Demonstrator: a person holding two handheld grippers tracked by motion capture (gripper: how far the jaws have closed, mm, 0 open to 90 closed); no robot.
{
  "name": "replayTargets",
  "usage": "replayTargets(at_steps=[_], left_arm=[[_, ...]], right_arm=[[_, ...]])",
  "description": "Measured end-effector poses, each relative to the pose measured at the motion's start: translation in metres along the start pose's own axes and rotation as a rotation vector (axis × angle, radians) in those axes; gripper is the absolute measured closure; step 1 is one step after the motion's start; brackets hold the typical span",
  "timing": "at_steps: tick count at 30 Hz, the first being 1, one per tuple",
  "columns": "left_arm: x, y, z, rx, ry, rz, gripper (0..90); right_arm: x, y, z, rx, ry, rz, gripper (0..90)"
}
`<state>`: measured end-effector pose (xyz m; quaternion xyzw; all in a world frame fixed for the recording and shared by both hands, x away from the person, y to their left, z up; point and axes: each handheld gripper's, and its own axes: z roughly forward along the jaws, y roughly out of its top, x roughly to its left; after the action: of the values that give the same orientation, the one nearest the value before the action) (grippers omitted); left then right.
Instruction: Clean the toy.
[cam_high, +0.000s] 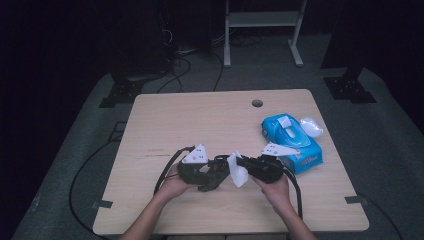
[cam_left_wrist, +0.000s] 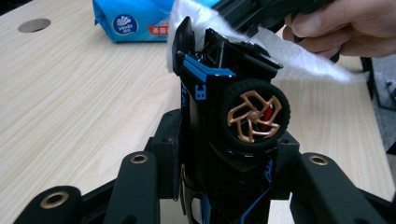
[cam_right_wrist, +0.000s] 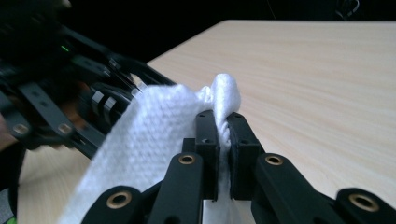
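Pinching white wipe (cam_right_wrist: 154, 140) in right gripper (cam_right_wrist: 223, 140), touching toy car (cam_left_wrist: 224, 116) clamped upright between left gripper (cam_left_wrist: 224, 154) jaws.

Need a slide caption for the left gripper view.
Left gripper clamps a black toy car; a white wipe rests against its top.

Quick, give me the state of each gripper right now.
Left gripper: closed on the black and blue toy car.
Right gripper: closed on the white wet wipe, at the car.
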<state>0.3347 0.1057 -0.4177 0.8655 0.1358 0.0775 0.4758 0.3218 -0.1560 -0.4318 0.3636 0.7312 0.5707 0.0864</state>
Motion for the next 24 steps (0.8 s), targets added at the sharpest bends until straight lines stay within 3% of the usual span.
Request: replayTargets(at_steps=[6,11,18,24], left_arm=[[0.001,0.001,-0.001,-0.009,-0.003,-0.004,57.4],[0.002,0.001,-0.001,-0.006,-0.006,-0.010,57.3],[0.001,0.001,0.000,-0.006,-0.005,-0.007,57.3],[0.002,0.000,0.001,0.005,-0.006,-0.009,57.3]], right_arm=[[0.005,0.008,-0.003,-0.034,0.024,-0.015,83.9],[-0.001,-0.001,0.000,0.004,0.002,0.000,83.9],[0.011,0.013,-0.005,-0.036,0.017,-0.049,83.9],[0.004,0.001,0.000,0.002,0.003,-0.027,83.8]])
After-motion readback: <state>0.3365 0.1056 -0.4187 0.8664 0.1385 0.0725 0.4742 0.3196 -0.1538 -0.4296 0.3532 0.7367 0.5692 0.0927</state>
